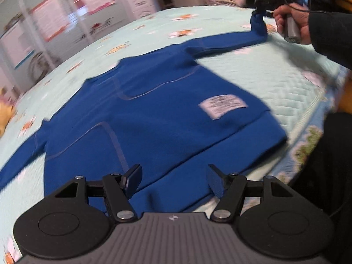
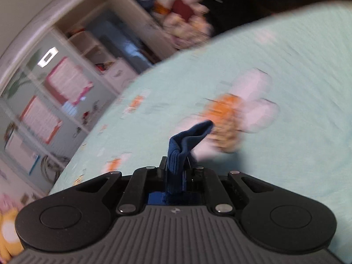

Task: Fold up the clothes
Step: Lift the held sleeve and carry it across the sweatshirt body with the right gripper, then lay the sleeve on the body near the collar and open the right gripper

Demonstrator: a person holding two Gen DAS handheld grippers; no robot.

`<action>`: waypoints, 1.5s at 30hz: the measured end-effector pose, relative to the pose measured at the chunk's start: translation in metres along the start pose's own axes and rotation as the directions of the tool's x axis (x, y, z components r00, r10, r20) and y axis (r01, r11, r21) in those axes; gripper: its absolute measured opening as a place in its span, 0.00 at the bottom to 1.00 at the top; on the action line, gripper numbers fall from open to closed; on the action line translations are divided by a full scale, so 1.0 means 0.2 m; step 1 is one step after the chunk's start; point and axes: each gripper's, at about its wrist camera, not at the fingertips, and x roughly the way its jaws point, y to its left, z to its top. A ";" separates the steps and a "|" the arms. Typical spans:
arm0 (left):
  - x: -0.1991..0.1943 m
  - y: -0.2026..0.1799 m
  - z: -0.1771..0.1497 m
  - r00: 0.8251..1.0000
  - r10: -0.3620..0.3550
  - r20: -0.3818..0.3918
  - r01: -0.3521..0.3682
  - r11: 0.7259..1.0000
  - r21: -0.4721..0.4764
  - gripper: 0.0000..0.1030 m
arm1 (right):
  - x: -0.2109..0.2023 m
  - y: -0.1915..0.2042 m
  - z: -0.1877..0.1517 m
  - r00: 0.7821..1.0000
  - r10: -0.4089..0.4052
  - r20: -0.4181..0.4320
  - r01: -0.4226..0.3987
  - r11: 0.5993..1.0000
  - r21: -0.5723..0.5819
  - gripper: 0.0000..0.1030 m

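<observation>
Sweater (image 1: 154, 114), blue, spread flat across the quilted bed (image 1: 275, 83), inside out judging by the seams and the white care label (image 1: 224, 105). Seen from the left wrist: left tool (image 1: 173, 180) released, fingers wide apart, nothing between them, poised just over the hem nearest the label. One sleeve (image 1: 19, 167) lying out flat on the side of the sweater away from the label; the other sleeve (image 1: 231, 41) drawn out past the label side, its cuff (image 1: 258, 27) lifted off the bed. There, right tool (image 1: 261, 0) gripped in a hand (image 1: 292, 26), clenched on that cuff.

From the right wrist: right tool (image 2: 176, 167) closed tight on the ribbed cuff (image 2: 189, 140), cloth bunched upward between the fingers, bed (image 2: 297, 66) below, sweater body out of view. Much blur, so fine detail unclear.

Judged as a sleeve fold in hand. To do well: keep the cuff pinched firmly, carry it low and level toward the label so the sleeve lands straight across the body, crease at the shoulder seam, no twist in the cloth. Best with the left tool pressing or pinning the hem so the body does not drag. Risk of slack bunching if lifted too high.
</observation>
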 end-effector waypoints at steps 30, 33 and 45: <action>0.03 0.41 -0.28 1.000 -0.006 -0.003 0.005 0.956 -0.294 0.67 | -0.09 1.30 -1.21 0.984 0.064 -0.167 -0.178 0.319 -0.931 0.56; 0.02 0.41 -0.29 1.000 0.004 0.020 0.002 0.959 -0.284 0.67 | -0.02 1.32 -1.30 0.989 0.025 -0.145 -0.147 0.219 -0.964 0.54; 0.15 0.60 -0.13 0.972 0.037 0.233 0.031 0.959 -0.281 0.67 | 0.05 1.57 -1.31 0.996 0.055 -0.077 -0.086 0.197 -0.977 0.22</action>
